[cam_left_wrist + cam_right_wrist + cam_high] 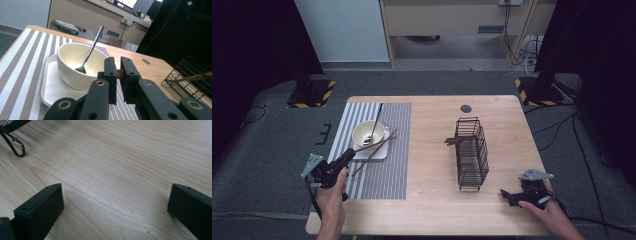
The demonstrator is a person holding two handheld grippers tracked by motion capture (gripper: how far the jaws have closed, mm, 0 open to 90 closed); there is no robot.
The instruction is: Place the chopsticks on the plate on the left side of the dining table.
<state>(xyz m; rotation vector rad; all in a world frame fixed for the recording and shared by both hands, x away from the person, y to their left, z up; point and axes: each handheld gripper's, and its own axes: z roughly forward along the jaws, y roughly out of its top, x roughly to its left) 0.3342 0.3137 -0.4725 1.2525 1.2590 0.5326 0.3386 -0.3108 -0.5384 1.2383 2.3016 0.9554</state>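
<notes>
A white bowl (369,134) with a metal spoon (375,125) in it stands on a white square plate (379,153) on the striped placemat (387,170). Two brown chopsticks (374,152) lie across the plate beside the bowl. My left gripper (351,151) is at the plate's near left corner, shut on the near end of one chopstick (120,74), whose round brown tip shows between the pads. The bowl (75,62) and spoon (91,51) sit just behind it. My right gripper (506,194) rests open on the bare wood at the front right, with nothing between its jaws (115,205).
A black wire rack (472,152) stands on the table's right half with brown sticks (457,141) poking out of its left side. One of its wire feet (15,148) is near my right gripper. A dark round hole (466,108) sits near the far edge.
</notes>
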